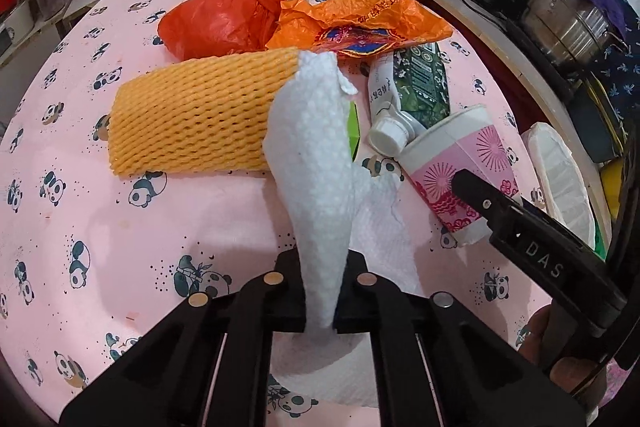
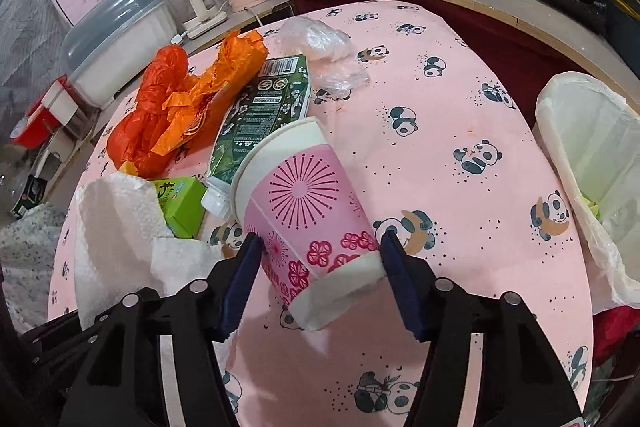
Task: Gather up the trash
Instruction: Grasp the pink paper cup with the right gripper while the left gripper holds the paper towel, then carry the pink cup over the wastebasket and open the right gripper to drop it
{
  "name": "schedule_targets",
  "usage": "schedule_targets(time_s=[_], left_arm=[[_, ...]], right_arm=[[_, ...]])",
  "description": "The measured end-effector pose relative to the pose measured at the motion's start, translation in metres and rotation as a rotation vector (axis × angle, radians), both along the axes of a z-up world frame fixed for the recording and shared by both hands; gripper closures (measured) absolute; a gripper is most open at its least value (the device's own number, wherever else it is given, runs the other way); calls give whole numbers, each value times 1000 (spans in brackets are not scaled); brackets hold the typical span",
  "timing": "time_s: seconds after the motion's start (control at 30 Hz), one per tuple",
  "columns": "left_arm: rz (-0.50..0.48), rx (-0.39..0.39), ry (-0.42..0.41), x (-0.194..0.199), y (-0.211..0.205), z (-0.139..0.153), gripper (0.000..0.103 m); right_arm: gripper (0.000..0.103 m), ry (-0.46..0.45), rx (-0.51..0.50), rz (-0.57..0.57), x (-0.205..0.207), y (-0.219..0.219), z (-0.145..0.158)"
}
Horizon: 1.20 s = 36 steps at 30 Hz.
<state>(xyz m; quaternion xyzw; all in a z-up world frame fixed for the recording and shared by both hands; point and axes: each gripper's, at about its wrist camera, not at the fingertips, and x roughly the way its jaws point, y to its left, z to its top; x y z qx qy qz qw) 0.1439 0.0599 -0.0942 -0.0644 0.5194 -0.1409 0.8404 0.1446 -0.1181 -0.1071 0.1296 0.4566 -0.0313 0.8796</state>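
Note:
My left gripper (image 1: 320,267) is shut on a white paper towel (image 1: 312,155), which stands up from between its fingers and trails onto the pink panda tablecloth (image 1: 100,227). A pink flowered paper cup (image 2: 304,195) lies tilted on its side. My right gripper (image 2: 320,255) is round its lower end, with both blue pads against the cup's sides. In the left wrist view the same cup (image 1: 460,155) shows with a right finger (image 1: 480,195) on it.
Other trash lies behind: a yellow foam net (image 1: 192,115), a red bag (image 1: 224,15), an orange bag (image 1: 360,23), a green pouch with a white cap (image 2: 264,115), a small green box (image 2: 180,203) and clear plastic (image 2: 320,43). A white-lined bin (image 2: 592,131) stands at the table's right edge.

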Motion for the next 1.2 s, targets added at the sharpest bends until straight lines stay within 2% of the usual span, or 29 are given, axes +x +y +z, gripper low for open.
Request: schedule_targets(time_s=[0.2,0.6,0.9,1.2], left_arm=[[-24,-1,-38,-15,-9,17,98],[-80,-13,-122,-46,-40,57,99],[-173,-38,-190,-64,-86,91,99],[-297,-50,-249,-75,-156,115,99]], right_arm=[[60,-41,-30,-15,-24,0,17],[61,-149,-46,-127,-80,-33,69],[61,-233,-65,-227,-121,-69,102],[61,-278,-111,-392,-157,-134,115]])
